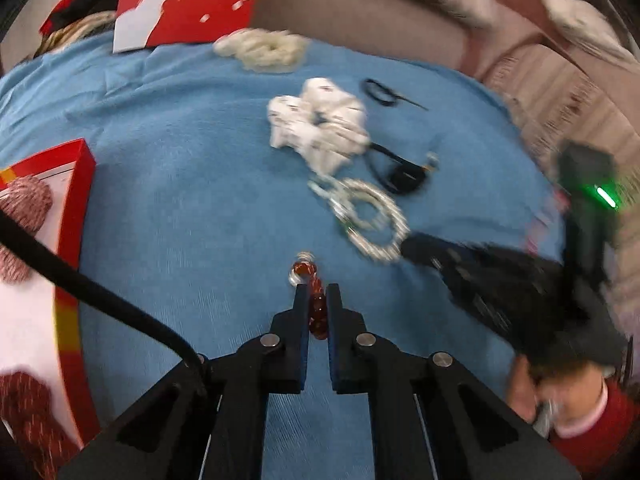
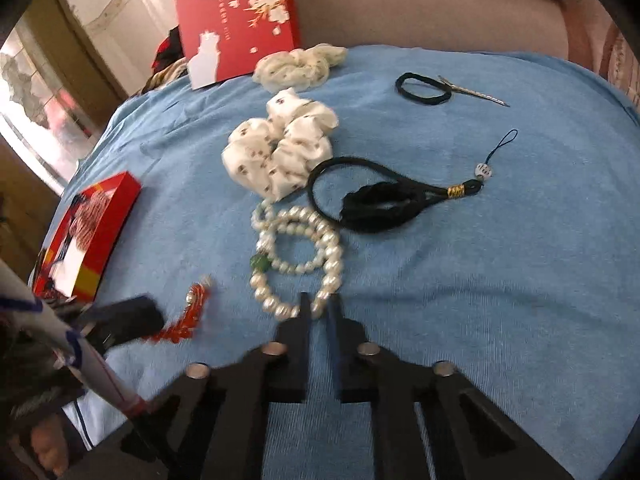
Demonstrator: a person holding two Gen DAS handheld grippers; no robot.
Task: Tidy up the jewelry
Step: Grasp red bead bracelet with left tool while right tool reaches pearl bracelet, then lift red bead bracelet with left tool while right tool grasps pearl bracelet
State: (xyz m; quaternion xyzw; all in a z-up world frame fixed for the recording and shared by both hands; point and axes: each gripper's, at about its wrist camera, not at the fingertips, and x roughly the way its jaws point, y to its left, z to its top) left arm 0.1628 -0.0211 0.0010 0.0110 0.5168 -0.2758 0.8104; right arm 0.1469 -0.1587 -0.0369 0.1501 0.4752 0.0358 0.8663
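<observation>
Clamping an amber-red beaded bracelet (image 1: 316,308), the left tongs (image 1: 317,292) hover over blue cloth (image 1: 180,200); right tongs (image 2: 320,304) pinch the white pearl bracelet (image 2: 298,252).

A blue towel (image 2: 460,300) covers the surface in front of me. At its far edge a red card with white blossoms (image 2: 240,16) stands tilted upright, with a brown cushioned backrest (image 2: 432,12) just beside it. Far left in my right view, a bright window (image 2: 28,92) shows beyond a wooden frame.
</observation>
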